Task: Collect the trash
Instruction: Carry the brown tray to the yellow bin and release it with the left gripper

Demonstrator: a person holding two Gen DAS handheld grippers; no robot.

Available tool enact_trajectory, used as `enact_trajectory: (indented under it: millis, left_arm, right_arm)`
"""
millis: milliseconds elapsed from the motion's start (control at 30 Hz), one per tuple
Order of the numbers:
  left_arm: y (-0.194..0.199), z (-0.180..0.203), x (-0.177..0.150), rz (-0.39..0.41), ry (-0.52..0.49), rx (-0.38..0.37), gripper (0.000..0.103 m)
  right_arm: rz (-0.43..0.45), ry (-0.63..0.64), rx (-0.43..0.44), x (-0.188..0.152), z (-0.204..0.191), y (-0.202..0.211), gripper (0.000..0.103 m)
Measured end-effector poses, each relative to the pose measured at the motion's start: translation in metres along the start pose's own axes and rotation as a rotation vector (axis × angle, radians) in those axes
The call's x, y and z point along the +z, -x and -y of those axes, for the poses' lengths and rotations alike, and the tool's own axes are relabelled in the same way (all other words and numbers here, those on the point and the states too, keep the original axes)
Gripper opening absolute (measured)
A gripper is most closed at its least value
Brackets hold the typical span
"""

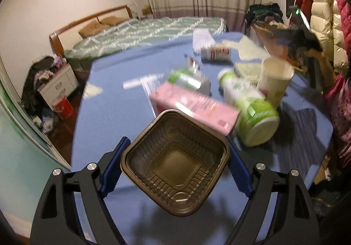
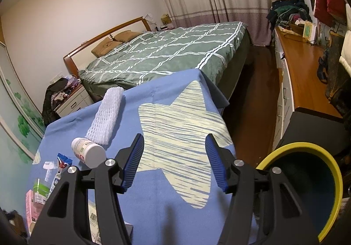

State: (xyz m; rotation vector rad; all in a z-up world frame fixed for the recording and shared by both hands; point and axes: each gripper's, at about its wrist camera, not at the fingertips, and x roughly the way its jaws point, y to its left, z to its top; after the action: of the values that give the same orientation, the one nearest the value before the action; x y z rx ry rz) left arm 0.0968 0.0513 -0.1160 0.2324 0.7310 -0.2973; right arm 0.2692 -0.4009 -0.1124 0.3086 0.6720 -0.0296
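A brown, ribbed plastic tray (image 1: 175, 163) hangs just above the blue tablecloth (image 1: 105, 113), casting a shadow on it. My left gripper (image 1: 177, 140) is shut on the tray, with a blue pad pressed against each side. Beyond the tray lie a pink carton (image 1: 195, 106), a green-and-white bottle (image 1: 250, 109), a paper cup (image 1: 274, 80) and a small white bottle (image 1: 216, 53). In the right wrist view my right gripper (image 2: 174, 136) stands open over the cloth's pale star print, nothing between its fingers. A yellow-rimmed bin (image 2: 307, 190) stands low at the right, beside the table.
A white foam net sleeve (image 2: 107, 115) and a white bottle (image 2: 88, 152) lie left of my right gripper. A bed with a green cover (image 2: 164, 56) stands behind the table, and a wooden counter (image 2: 302, 74) runs along the right wall. A person's patterned sleeve (image 1: 340, 113) shows at the right.
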Motion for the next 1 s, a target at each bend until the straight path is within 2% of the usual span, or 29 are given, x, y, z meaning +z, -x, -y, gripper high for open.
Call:
enact_trajectory:
  millis: [100, 167, 267, 433, 633, 800, 933, 1000]
  left_arm:
    - [0.019, 0.011, 0.022, 0.048, -0.015, 0.034, 0.083]
    - [0.029, 0.019, 0.040, 0.076, 0.000, 0.035, 0.083]
    - [0.037, 0.036, 0.068, 0.110, 0.039, -0.033, 0.083]
    - [0.034, 0.080, 0.102, 0.142, 0.044, -0.148, 0.083]
    - [-0.007, 0.173, 0.141, 0.109, -0.014, -0.352, 0.084]
    - [-0.049, 0.264, 0.170, 0.038, -0.091, -0.470, 0.084]
    - [-0.088, 0.336, 0.187, -0.014, -0.173, -0.493, 0.084]
    - [-0.104, 0.357, 0.192, -0.024, -0.189, -0.481, 0.085]
  right_arm:
    - [0.013, -0.001, -0.024, 0.001, 0.003, 0.002, 0.056]
    - [0.011, -0.026, -0.010, 0.004, 0.007, 0.008, 0.056]
    - [0.038, -0.031, 0.009, 0.005, 0.013, 0.028, 0.056]
    - [0.097, -0.008, -0.042, -0.004, 0.038, 0.075, 0.056]
    - [0.156, -0.025, -0.184, -0.028, 0.090, 0.129, 0.058]
    - [0.189, -0.067, -0.299, -0.053, 0.135, 0.170, 0.058]
    - [0.207, -0.106, -0.345, -0.071, 0.163, 0.195, 0.058]
    - [0.214, -0.132, -0.345, -0.076, 0.177, 0.204, 0.058]
